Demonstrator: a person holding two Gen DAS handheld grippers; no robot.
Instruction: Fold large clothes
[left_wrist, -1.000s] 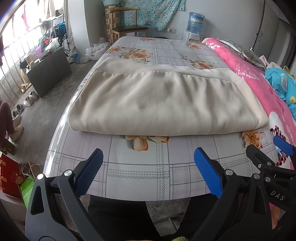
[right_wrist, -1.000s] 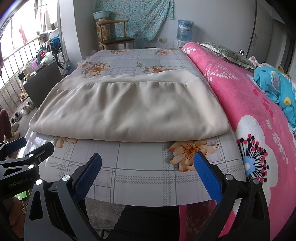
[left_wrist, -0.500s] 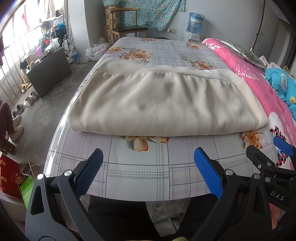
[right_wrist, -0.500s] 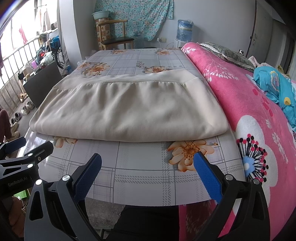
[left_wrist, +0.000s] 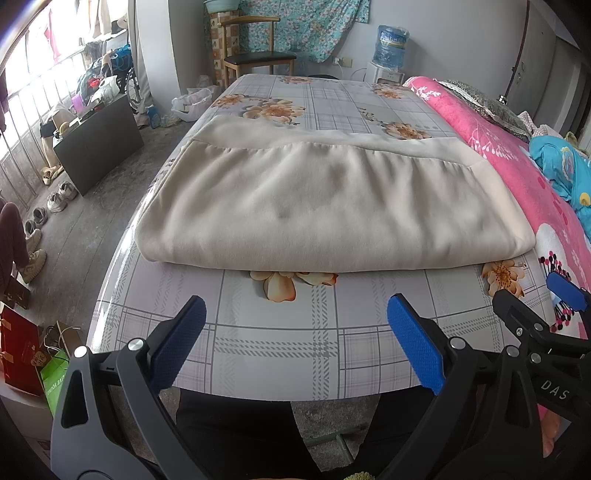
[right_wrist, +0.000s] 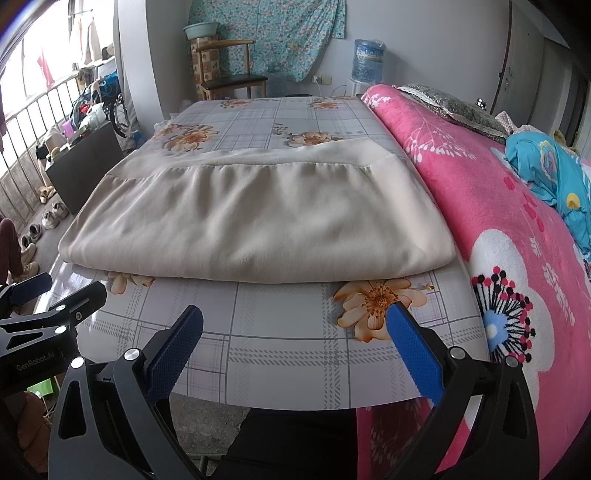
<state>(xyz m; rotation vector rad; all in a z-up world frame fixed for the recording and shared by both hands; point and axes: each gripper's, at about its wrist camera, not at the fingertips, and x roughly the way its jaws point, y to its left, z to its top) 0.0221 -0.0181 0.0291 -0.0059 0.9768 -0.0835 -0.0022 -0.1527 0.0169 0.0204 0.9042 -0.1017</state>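
Observation:
A large cream garment (left_wrist: 325, 206) lies folded into a broad rectangle on a table with a grey checked, flowered cover (left_wrist: 280, 332). It also shows in the right wrist view (right_wrist: 258, 221). My left gripper (left_wrist: 295, 343) is open and empty, held above the table's near edge, short of the garment's near fold. My right gripper (right_wrist: 295, 347) is open and empty too, at the same near edge, further right. Its fingers also show at the right of the left wrist view (left_wrist: 524, 325), and the left gripper's fingers show at the left of the right wrist view (right_wrist: 62, 306).
A pink flowered blanket (right_wrist: 498, 206) lies right of the table, with a blue garment (right_wrist: 554, 173) on it. A wooden chair (left_wrist: 258, 55) and a water bottle (left_wrist: 391, 44) stand at the back. A dark cabinet (left_wrist: 96, 140) and shoes (left_wrist: 55, 199) are on the left.

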